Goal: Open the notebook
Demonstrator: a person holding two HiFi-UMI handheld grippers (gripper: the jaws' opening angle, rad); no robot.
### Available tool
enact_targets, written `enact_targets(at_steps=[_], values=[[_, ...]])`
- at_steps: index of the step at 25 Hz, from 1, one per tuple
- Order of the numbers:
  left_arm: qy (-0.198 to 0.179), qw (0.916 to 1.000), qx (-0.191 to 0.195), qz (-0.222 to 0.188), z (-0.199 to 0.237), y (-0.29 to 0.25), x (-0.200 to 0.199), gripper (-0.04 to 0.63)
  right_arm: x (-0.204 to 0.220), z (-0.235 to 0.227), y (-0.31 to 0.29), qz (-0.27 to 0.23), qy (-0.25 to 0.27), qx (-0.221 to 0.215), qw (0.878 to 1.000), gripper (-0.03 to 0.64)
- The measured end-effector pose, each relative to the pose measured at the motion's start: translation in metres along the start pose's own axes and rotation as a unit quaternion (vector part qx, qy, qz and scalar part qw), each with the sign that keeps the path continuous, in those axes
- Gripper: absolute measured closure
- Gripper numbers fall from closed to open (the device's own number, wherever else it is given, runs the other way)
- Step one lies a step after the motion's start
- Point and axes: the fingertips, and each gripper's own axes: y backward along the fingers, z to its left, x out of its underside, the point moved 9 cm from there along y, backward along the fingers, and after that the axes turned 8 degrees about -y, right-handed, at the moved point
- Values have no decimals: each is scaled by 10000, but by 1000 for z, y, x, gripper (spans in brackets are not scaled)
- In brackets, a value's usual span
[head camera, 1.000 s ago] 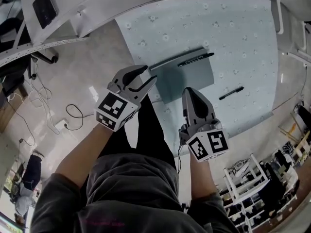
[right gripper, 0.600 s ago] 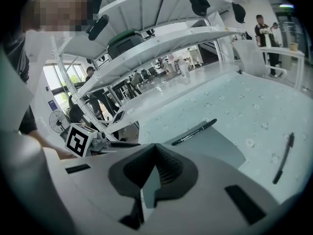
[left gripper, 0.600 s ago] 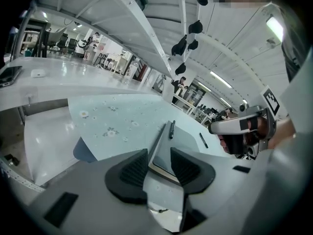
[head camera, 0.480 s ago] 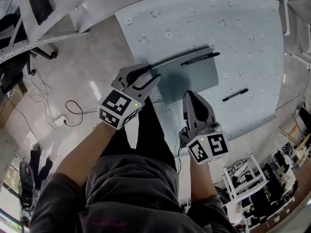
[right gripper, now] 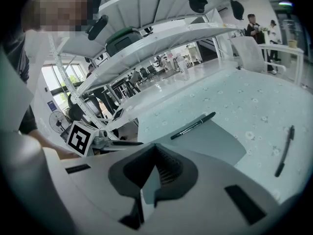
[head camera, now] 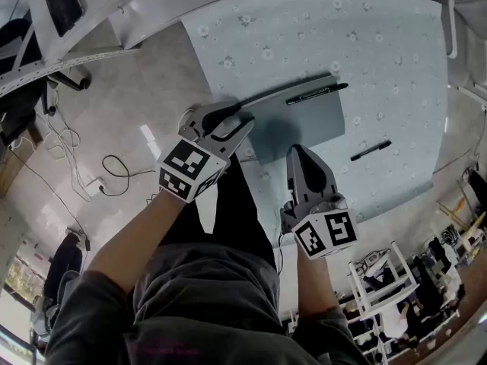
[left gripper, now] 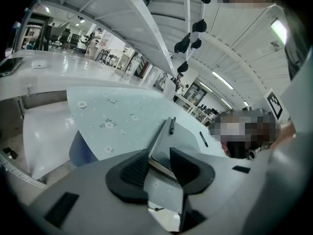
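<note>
A grey notebook (head camera: 304, 120) lies closed on the pale flowered table (head camera: 380, 44), with a black pen (head camera: 316, 93) along its far edge. My left gripper (head camera: 242, 120) is at the notebook's near left corner. In the left gripper view that notebook (left gripper: 168, 141) corner sits between the jaws of the left gripper (left gripper: 159, 163), which are closing and do not visibly press on it. My right gripper (head camera: 295, 149) hovers over the notebook's near edge. In the right gripper view its tips (right gripper: 155, 148) meet with nothing held, and the notebook (right gripper: 210, 141) and pen (right gripper: 193, 125) lie ahead.
A second black pen (head camera: 370, 150) lies on the table to the right of the notebook. The table's edge runs diagonally beside the left gripper, with floor and cables (head camera: 114, 177) beyond it. A white rack (head camera: 380, 280) stands at the lower right.
Both grippers have sunk slightly toward the notebook. The left one has edged closer to its corner. The notebook and pens have not moved.
</note>
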Motion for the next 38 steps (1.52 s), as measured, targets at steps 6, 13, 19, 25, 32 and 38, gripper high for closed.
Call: enact_targets(at_steps=[6, 13, 19, 25, 32, 38], values=[[94, 10000, -27, -18, 1, 0, 1, 469, 3, -1, 1, 24, -6, 7, 10000, 614], [90, 9998, -149, -60, -2, 2, -2, 511, 6, -3, 2, 62, -18, 26, 10000, 614], [197, 9998, -81, -40, -4, 5, -8, 537, 1, 4, 6, 11, 21, -8, 10000, 614], [85, 9997, -32, -222, -13, 14, -16, 561, -1, 10, 14, -118, 28, 55, 9999, 614], [-258, 9987, 145, -405, -37, 28, -29, 571, -6, 12, 34, -397, -26, 281, 9988, 614], [-623, 9962, 385, -474, -65, 40, -38, 574, -10, 12, 58, -697, -87, 524, 9962, 614]])
